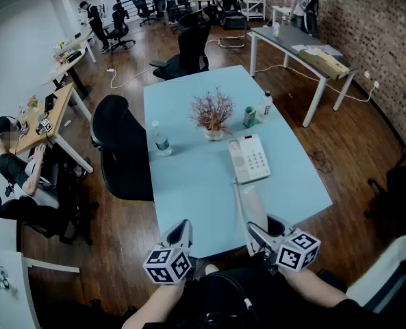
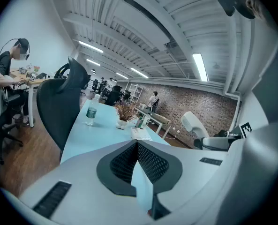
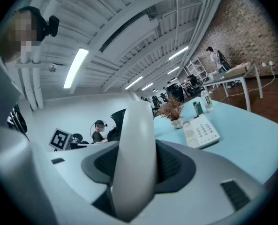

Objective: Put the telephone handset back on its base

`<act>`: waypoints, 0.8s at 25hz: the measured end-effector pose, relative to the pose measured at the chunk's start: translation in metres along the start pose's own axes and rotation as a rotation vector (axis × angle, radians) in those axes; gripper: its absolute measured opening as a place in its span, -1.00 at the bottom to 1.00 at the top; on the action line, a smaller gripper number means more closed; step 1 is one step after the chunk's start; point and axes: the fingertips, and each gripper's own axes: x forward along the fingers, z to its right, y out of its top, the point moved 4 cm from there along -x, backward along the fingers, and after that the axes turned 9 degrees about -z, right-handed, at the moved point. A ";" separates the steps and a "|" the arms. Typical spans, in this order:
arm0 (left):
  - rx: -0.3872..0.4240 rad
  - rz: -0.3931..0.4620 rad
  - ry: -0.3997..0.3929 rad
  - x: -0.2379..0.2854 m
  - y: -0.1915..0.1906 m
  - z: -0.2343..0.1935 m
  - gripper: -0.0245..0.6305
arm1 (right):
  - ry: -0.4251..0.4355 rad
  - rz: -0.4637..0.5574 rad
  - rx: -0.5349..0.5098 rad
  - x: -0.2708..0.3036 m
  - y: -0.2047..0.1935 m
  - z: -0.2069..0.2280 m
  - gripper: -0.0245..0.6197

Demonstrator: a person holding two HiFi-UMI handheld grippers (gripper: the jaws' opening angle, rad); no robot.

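Observation:
The white telephone base (image 1: 249, 157) with its keypad lies on the light blue table (image 1: 189, 184), right of centre. My right gripper (image 1: 262, 230) hovers over the table's near edge, shut on the white handset (image 1: 252, 201), which points away toward the base. In the right gripper view the handset (image 3: 136, 158) stands upright between the pads, with the base (image 3: 202, 131) beyond it to the right. My left gripper (image 1: 181, 228) is at the near edge to the left, shut and holding nothing (image 2: 137, 145). From the left gripper view the handset (image 2: 194, 124) shows off to the right.
A potted dried plant (image 1: 213, 115), a green can (image 1: 249, 117) and a bottle (image 1: 265, 105) stand behind the base. A water bottle (image 1: 160, 140) is at the table's left side, next to a black office chair (image 1: 124, 146). A person sits at a desk far left (image 1: 14, 163).

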 end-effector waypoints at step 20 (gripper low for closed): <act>0.007 -0.005 -0.005 -0.001 0.000 0.002 -0.93 | -0.001 0.003 0.003 -0.002 -0.001 -0.001 -0.21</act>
